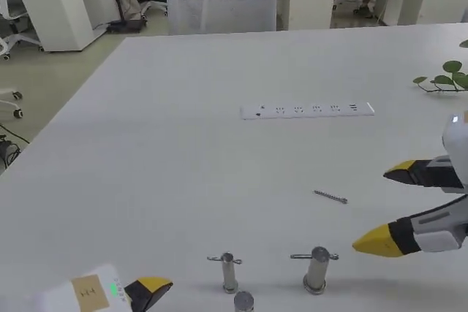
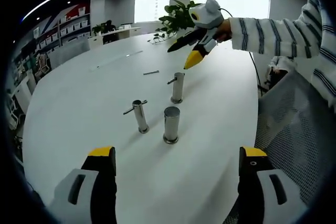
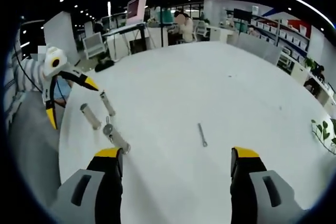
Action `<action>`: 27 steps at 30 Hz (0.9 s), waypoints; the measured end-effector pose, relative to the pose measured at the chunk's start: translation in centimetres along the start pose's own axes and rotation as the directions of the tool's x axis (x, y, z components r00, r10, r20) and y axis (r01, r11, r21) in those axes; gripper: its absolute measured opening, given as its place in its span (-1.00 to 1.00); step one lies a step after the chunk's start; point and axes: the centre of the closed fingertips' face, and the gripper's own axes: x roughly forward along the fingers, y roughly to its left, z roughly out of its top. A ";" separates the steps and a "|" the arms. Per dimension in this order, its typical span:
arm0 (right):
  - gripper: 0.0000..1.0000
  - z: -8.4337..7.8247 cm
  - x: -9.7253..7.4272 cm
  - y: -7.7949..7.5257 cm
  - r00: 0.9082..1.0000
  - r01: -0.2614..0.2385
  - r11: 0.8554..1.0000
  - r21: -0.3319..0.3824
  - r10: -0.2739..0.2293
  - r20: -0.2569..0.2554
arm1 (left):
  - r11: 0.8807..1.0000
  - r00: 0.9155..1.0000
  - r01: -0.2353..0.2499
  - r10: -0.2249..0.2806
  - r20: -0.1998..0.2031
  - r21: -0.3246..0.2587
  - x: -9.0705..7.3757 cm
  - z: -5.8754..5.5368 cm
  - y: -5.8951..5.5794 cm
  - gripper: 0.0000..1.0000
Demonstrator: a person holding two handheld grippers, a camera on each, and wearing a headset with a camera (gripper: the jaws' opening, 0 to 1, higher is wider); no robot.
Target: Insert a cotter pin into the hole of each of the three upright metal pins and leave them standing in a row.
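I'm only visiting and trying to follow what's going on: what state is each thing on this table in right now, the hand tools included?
Left metal pin: upright, cotter pin through it.
Right metal pin: upright, cotter pin through it.
Nearest metal pin: upright, no cotter pin yet.
Loose cotter pin: lying flat, apart from the pins.
Left gripper: jaws open, empty.
Right gripper: jaws open, empty.

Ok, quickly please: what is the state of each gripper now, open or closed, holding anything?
Left gripper: open, jaws wide apart, holding nothing.
Right gripper: open, jaws wide apart, holding nothing.
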 end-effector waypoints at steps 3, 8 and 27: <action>0.62 0.3 0.9 -0.4 1.000 -0.012 1.000 -0.018 0.012 -0.012 | 1.000 1.000 0.005 -0.005 -0.010 -0.005 0.0 -0.2 -0.1 0.93; 0.55 0.3 2.2 -1.1 0.999 -0.024 0.999 -0.024 0.024 -0.034 | 1.000 1.000 0.003 -0.003 -0.007 -0.005 -0.1 -0.2 -0.2 0.86; 0.05 -0.6 5.3 -2.6 0.996 -0.037 0.998 0.043 0.040 -0.075 | 1.000 1.000 -0.007 0.007 -0.015 -0.019 -0.3 -0.5 0.2 0.76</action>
